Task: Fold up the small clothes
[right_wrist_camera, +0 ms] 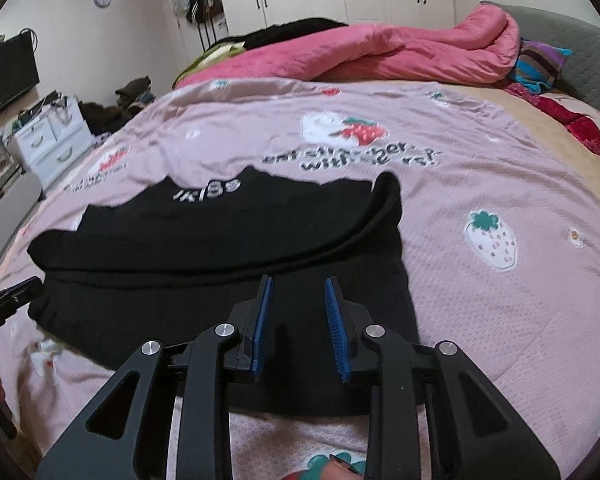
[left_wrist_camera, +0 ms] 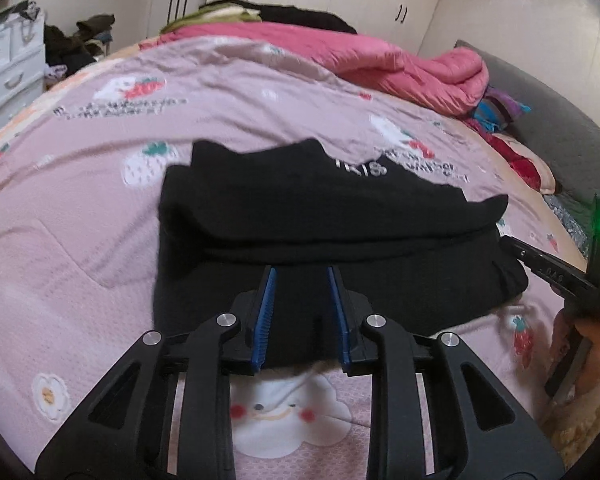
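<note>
A black garment [left_wrist_camera: 320,216] with white lettering lies folded over itself on the pink bed sheet [left_wrist_camera: 80,208]. Its upper layer is doubled toward me and leaves a thick fold line across the middle. My left gripper [left_wrist_camera: 302,272] hovers over the garment's near half, open, with only dark cloth showing below the gap between its blue pads. In the right wrist view the same garment [right_wrist_camera: 220,248] spreads to the left, and my right gripper [right_wrist_camera: 299,280] is open above its near right part. One of the right tool's fingers [left_wrist_camera: 540,264] shows at the garment's right edge.
A rolled pink quilt [right_wrist_camera: 400,52] and piled clothes lie along the far side of the bed. The grey headboard [right_wrist_camera: 580,40] rises at the right. White drawers [right_wrist_camera: 48,140] stand beyond the bed's left edge. Wardrobe doors line the back wall.
</note>
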`<state>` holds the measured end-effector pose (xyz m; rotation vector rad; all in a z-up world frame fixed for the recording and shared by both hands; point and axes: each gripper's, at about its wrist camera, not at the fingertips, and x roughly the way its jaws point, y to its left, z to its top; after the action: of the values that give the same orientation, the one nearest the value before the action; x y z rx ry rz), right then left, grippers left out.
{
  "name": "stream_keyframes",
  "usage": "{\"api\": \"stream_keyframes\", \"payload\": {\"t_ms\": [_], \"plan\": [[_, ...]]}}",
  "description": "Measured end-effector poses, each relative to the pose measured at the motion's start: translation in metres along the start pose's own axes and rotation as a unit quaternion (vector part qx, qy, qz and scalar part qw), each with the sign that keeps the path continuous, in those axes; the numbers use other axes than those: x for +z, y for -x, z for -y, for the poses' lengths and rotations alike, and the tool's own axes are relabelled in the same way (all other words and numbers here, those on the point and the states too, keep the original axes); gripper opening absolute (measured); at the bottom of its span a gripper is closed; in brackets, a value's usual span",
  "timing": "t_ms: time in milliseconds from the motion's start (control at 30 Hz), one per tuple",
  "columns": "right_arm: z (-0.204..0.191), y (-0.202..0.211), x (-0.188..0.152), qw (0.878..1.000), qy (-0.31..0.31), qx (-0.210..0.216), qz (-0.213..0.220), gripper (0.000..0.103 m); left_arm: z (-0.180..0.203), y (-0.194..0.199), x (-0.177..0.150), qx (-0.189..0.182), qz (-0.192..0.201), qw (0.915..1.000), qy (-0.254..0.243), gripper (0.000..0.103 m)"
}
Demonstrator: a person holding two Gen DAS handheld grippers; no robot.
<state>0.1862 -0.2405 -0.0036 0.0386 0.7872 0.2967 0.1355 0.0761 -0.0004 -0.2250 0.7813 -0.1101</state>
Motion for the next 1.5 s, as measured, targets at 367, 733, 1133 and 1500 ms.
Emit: {"api": "stream_keyframes", "payload": {"t_ms": [367,733,1133,1500], "plan": [[-0.021,-0.021,-0.012,0.998,0.052,-0.025,-0.033,0.027,-0.006,-0.021,-0.006,0.043,-0.023,0.9985,-0.025,0.019],[-0.020,-0.035,-0.008,0.998,0.048,-0.038,-0.035,0.029,-0.013,-0.028,0.002,0.047,-0.009,0.9988,-0.009,0.019],[-0.021,-0.057,0.012,0.998,0.031,-0.041,-0.035,0.030,-0.009,-0.051,0.019,0.070,-0.013,0.9971,-0.027,0.019],[-0.014,-0.065,0.035,0.999,0.013,-0.030,-0.017,0.030,-0.024,-0.069,0.047,0.063,-0.011,0.9980,-0.006,0.019]]}}
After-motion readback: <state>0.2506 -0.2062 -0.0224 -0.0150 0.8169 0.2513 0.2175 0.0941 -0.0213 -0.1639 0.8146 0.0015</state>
